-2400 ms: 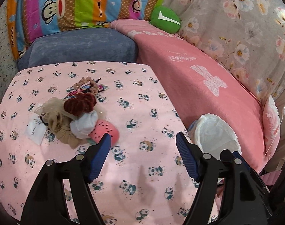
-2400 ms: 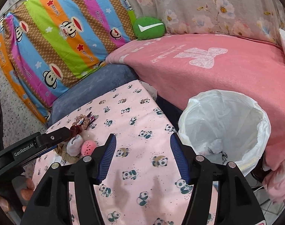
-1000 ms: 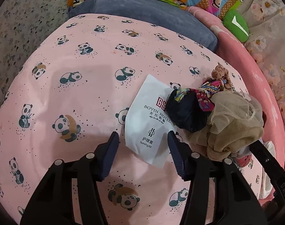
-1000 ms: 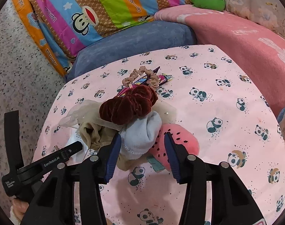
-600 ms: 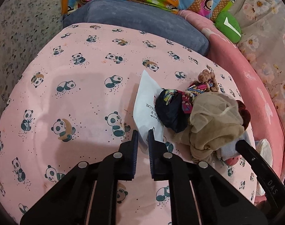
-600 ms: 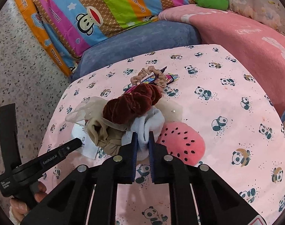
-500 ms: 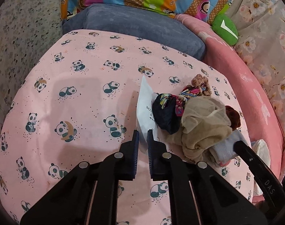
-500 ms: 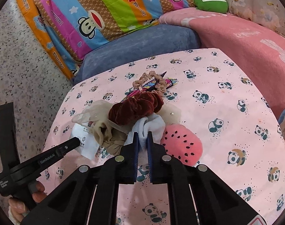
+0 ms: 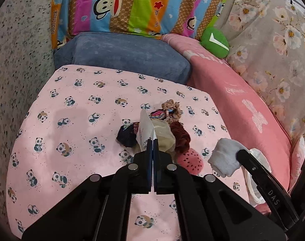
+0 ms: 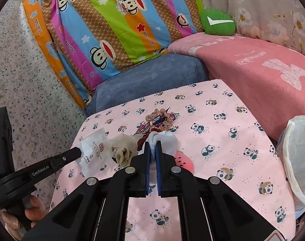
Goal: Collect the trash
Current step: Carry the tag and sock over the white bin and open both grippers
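Note:
My left gripper is shut on a white paper packet and holds it above the pink panda tablecloth. The packet also shows in the right wrist view. My right gripper is shut on a pale blue-white sock, lifted off the pile; the sock also shows in the left wrist view. A pile stays on the table: beige cloth, dark red scrunchie, dark cloth, pink watermelon pad. A white-lined bin stands at the table's right.
A tan scrunchie and colourful item lie behind the pile. A blue cushion, a striped monkey pillow and a pink blanket with a green cushion surround the table. Speckled floor is at left.
Both grippers closed, the left on the paper packet and the right on the pale sock, and lifted them off the table. The sock has left the pile and moved right.

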Motion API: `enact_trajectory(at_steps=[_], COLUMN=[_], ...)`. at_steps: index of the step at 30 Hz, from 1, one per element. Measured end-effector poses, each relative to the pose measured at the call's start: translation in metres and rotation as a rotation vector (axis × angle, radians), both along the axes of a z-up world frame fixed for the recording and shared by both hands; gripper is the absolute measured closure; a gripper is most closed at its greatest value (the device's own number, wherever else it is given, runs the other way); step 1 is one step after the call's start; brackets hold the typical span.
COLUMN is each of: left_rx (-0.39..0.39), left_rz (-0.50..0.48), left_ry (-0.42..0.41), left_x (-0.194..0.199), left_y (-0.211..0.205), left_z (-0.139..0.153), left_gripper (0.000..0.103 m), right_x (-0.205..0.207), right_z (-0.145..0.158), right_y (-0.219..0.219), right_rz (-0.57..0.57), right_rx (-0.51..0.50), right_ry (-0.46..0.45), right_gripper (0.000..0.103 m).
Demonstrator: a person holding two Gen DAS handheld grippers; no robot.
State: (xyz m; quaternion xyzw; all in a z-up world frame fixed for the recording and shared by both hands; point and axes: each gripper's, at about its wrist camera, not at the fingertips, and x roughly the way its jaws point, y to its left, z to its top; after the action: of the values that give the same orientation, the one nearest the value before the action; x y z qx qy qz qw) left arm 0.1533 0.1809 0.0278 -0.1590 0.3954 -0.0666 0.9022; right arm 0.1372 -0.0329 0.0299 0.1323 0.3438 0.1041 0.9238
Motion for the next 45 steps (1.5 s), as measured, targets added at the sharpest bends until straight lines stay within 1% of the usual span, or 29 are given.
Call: enact_trajectory(at_steps=[8,13,18,28,36,45], left_rx=[-0.021,-0.018,-0.004,0.030,0.047,0.068], left_rz=[-0.087,-0.162,-0.239,-0.391,-0.517,-0.622], left_ry=[-0.055,-0.080,-0.093,-0.101,-0.094,-0.076], left_x=[-0.018,-0.023,-0.026,-0.031,-0.038,-0.045], left_y=[-0.034,-0.072,-0.114,-0.205,-0.276,-0.336], left_z=[0.031,0.047,0.055,0.062,0.060,0.054], left_gripper=[0.103,0.103,0.103,0.103,0.103,0.103], right_x=[-0.024,-0.036,-0.048,-0.075,-0.098,-0.115], right_z=[0.022,0.031,0.034,0.030,0.022,0.009], right_y=[-0.036,-0.063,-0.093,-0.168,-0.229,-0.281], right_rz=[-0.064,-0.108,-0.164,-0.306,-0.421,-0.528], right_rx=[0.034,0.046,0.059,0.088,0.103,0.127], right_ry=[-0.060,-0.088,-0.101,-0.107,-0.102,-0.090], right_gripper=[0.098,0.098,0.098,0.098,0.098,0.098])
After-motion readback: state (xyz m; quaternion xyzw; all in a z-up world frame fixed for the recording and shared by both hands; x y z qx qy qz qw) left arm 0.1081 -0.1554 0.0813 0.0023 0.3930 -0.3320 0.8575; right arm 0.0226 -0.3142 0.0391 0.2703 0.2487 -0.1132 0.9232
